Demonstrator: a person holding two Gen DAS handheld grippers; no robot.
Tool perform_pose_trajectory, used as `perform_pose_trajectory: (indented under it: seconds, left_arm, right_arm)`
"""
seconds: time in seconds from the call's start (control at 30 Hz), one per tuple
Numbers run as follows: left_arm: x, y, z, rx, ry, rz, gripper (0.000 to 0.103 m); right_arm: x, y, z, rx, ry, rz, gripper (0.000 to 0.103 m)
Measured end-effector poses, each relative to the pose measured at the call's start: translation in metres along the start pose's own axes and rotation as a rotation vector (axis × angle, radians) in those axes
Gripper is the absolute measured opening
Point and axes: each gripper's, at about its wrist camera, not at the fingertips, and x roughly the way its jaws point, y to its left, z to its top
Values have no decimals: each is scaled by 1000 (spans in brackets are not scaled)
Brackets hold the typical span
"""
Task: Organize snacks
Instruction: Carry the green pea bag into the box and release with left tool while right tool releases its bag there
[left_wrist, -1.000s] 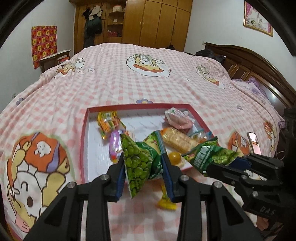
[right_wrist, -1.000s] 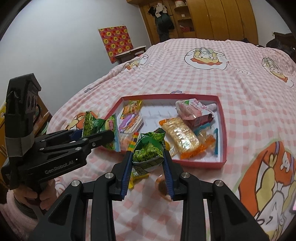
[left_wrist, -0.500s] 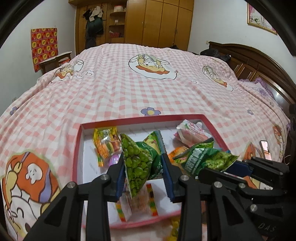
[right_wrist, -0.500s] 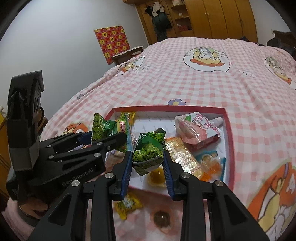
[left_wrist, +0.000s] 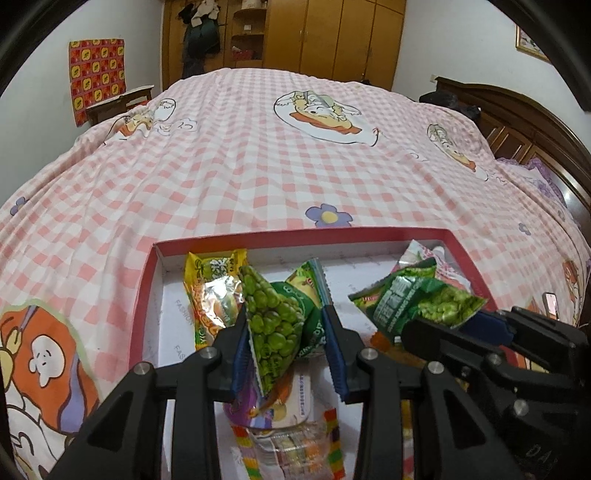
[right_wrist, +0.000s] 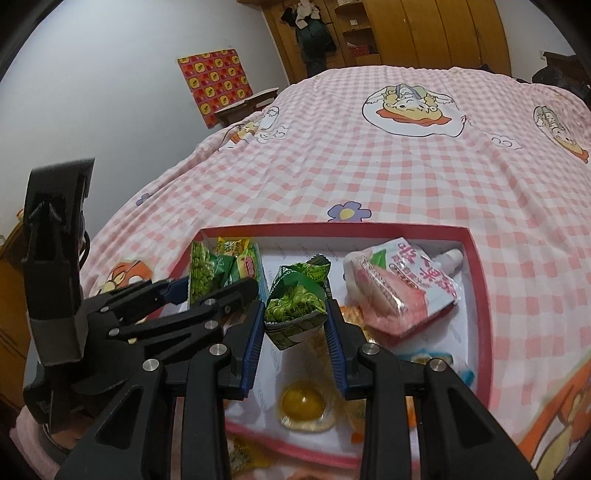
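A red-rimmed box (left_wrist: 295, 233) (right_wrist: 480, 280) with a white floor lies on the pink checked bedspread. My left gripper (left_wrist: 286, 345) is shut on a green pea packet (left_wrist: 275, 321), held above the box's left half. My right gripper (right_wrist: 295, 321) is shut on a second green pea packet (right_wrist: 295, 302), over the box's middle. Each gripper shows in the other's view: the right gripper (left_wrist: 476, 321) with its packet (left_wrist: 417, 299), the left gripper (right_wrist: 207, 288) with its packet (right_wrist: 205, 269). Inside the box lie a yellow packet (left_wrist: 212, 288), a pink drink pouch (right_wrist: 402, 288) and a yellow jelly cup (right_wrist: 303, 402).
The bed (left_wrist: 277, 147) stretches far beyond the box, with cartoon prints. A dark wooden headboard (left_wrist: 517, 122) stands at the right, wardrobes (left_wrist: 332, 37) at the back. Several small snacks lie in the box's near part (left_wrist: 291, 450), and one yellow packet (right_wrist: 240, 458) outside its near rim.
Both grippers moved forward over the box with their pea packets still held. The box now fills the lower part of both views, and the loose snacks before its rim have slid nearly out of sight.
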Motion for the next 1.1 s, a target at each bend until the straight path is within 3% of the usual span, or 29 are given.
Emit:
perform_pose_trajectory:
  seconds: [0.43, 0.77, 1.1]
  left_arm:
    - [8, 4, 4, 3, -17, 46, 38]
    - [7, 7, 4, -17, -17, 42, 38]
    - [-5, 9, 2, -43, -2, 1, 43]
  right_arm:
    - [31, -13, 6, 26, 26, -19, 33]
    - [37, -16, 6, 41, 27, -6, 34]
    - [16, -5, 11, 0, -13, -26, 48]
